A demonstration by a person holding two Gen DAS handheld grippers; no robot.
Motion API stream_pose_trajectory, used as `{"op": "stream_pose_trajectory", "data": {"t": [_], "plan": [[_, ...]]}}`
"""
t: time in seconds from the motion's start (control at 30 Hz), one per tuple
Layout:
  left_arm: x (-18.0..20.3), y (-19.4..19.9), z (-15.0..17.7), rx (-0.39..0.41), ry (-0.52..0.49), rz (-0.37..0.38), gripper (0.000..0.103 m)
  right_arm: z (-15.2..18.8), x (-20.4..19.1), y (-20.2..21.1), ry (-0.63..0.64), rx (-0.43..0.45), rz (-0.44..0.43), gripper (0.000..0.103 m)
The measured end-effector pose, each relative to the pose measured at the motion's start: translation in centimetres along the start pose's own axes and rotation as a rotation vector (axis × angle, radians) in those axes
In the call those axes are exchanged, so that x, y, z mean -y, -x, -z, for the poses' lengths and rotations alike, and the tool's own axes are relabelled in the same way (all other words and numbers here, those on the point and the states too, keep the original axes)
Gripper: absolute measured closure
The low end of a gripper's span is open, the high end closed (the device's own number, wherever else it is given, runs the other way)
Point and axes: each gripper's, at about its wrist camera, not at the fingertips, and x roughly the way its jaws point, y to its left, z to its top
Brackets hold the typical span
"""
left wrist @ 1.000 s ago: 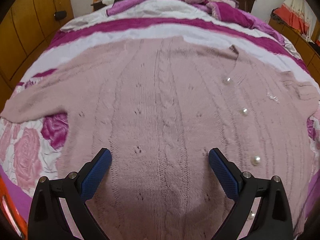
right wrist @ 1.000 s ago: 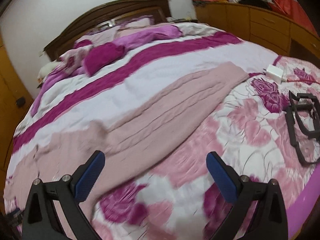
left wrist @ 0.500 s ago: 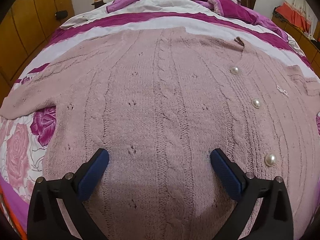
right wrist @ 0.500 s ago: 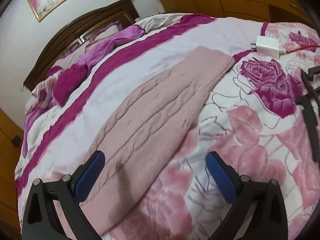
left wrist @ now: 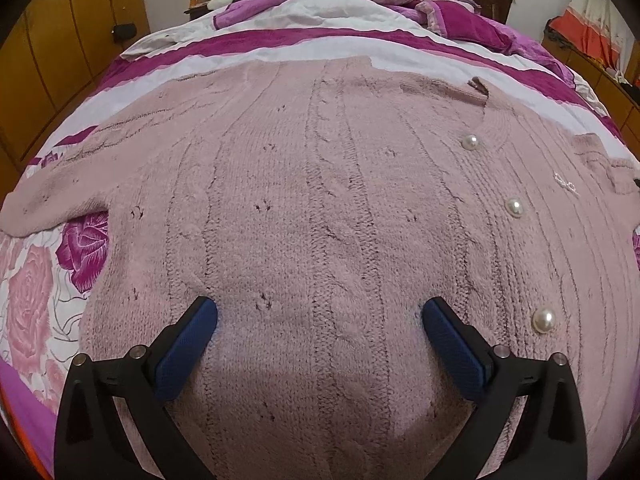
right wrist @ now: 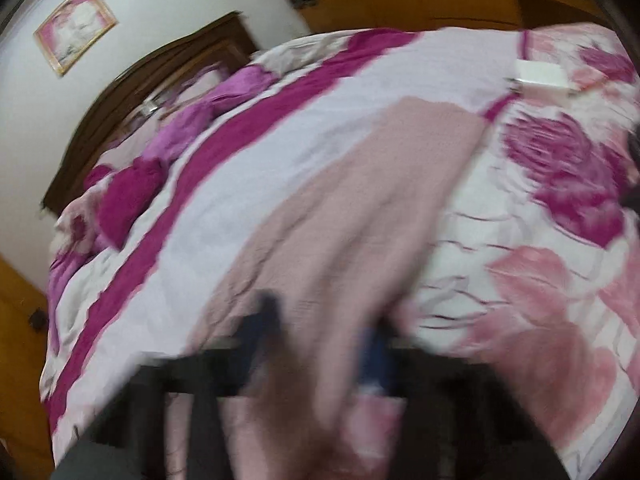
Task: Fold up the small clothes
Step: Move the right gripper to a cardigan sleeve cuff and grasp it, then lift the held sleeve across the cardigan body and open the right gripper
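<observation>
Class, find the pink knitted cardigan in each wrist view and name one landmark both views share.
Left wrist: cardigan fills the centre, pearl buttons at right.
Right wrist: its sleeve runs diagonally from bottom centre toward upper right, blurred.
Shared landmark: the magenta stripe on the bedspread.

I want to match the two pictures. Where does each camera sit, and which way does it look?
Left wrist: on the left gripper, low over the pink cardigan, looking toward the headboard; both jaws show, spread wide.
Right wrist: on the right gripper, looking along the cardigan's sleeve; jaws blurred, close on the sleeve.
Shared: cardigan and bedspread.
</observation>
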Motion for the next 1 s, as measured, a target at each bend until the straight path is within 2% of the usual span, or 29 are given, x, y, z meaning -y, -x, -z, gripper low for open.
{"op": "stream_pose_trajectory", "data": {"t": [0.03,0.1,0.3,0.47,0.57,0.7,1.0], "plan": [[0.0,0.0,0.0,0.002,-0.001,0.0,0.016,0.1,1.0,0.4,-0.045,0.001,-0.05,0.09],[0.0,0.0,0.0,0.006,-0.002,-0.001,0.016,0.2,2.0,1.3,-0.085,0.014,-0.093,0.092],[0.1,0.2,0.2,0.021,-0.006,-0.007,0.016,1.2,2.6,5.8,-0.034,0.069,-0.103,0.092],[0.2,0.4,0.2,0.02,-0.013,-0.015,0.016,1.8,2.1,7.3,0.032,0.054,-0.075,0.093],[0.2,0.7,0.1,0.013,-0.019,-0.013,0.016,1.9,1.2,8.3,0.04,0.061,-0.098,0.093],[0.1,1.1,0.0,0.007,-0.03,-0.009,0.017,2.3,-1.5,10.2,0.093,0.079,-0.143,0.093],[0.0,2.8,0.2,-0.001,-0.054,-0.001,0.018,5.1,-10.7,15.0,0.276,0.118,-0.237,0.093]]}}
